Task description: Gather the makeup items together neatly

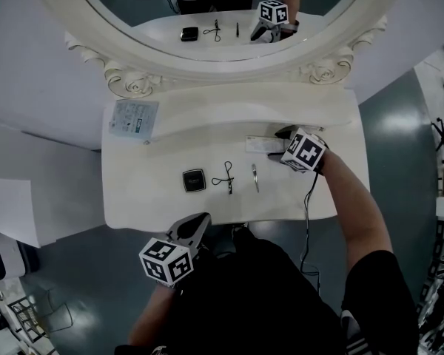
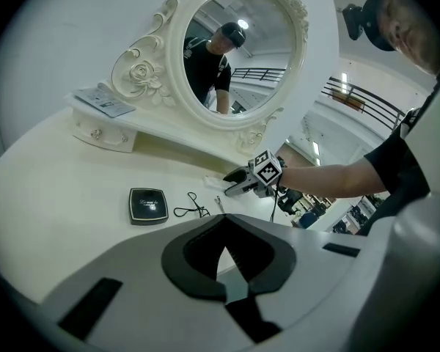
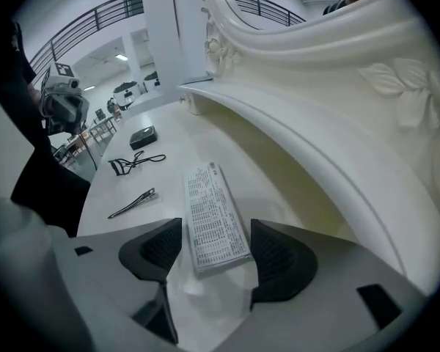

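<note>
Left gripper (image 1: 198, 224), jaws closed and empty, hovers at the table (image 1: 133, 198) edge. Right gripper (image 3: 216, 244), jaws apart, straddles the box (image 3: 211, 204); clip (image 1: 255, 177), curler (image 1: 224, 177) and compact (image 1: 194, 180) lie in a row nearby.

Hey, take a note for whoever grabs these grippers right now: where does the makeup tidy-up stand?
Left gripper: shut, empty, at the front edge of the table.
Right gripper: open, jaws either side of the white printed box, not pressing it.
Compact, eyelash curler and tweezers lie in a row mid-table, apart.
Done: nothing gathered yet.
Left: probably bring the box to the row and close the gaps.
</note>
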Available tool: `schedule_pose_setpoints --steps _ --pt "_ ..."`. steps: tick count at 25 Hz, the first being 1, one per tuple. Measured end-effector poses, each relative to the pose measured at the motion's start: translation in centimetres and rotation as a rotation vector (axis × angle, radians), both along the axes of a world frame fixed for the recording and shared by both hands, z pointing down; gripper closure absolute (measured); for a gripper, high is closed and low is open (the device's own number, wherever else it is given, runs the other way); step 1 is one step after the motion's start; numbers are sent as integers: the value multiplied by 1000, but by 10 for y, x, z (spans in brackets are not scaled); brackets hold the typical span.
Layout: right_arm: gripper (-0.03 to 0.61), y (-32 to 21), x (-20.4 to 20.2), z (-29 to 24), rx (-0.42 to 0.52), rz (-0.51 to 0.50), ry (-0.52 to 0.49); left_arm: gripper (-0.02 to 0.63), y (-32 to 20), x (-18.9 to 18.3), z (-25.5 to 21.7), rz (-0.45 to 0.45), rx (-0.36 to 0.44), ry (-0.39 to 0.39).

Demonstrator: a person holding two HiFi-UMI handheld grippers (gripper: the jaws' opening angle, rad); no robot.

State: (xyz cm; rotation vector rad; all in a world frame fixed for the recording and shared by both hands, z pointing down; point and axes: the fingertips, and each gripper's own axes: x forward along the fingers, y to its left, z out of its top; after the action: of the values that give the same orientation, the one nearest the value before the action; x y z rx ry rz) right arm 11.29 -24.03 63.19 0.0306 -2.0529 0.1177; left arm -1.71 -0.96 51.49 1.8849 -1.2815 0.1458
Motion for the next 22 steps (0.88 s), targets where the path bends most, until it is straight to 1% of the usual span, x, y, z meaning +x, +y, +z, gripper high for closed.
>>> schedule_pose_setpoints --steps 3,5,8,13,18,20,22 --pt "280 2 1 -1 15 18 -7 606 0 -1 -2 3 5 -3" --pt "317 5 1 -2 28 37 -7 606 0 -2 -3 7 7 -5" --pt "333 8 4 -2 47 107 -22 606 1 -3 -4 17 8 -8" --pt "337 7 11 -6 77 299 -64 606 3 -5 -7 45 12 -12" --pt "337 23 17 -9 76 474 -90 606 2 -8 -12 99 22 -16" --pt "339 30 23 -15 83 563 -105 606 1 -9 -14 127 28 -18" --pt "339 35 32 -22 88 676 -126 606 0 -9 -16 156 34 -20"
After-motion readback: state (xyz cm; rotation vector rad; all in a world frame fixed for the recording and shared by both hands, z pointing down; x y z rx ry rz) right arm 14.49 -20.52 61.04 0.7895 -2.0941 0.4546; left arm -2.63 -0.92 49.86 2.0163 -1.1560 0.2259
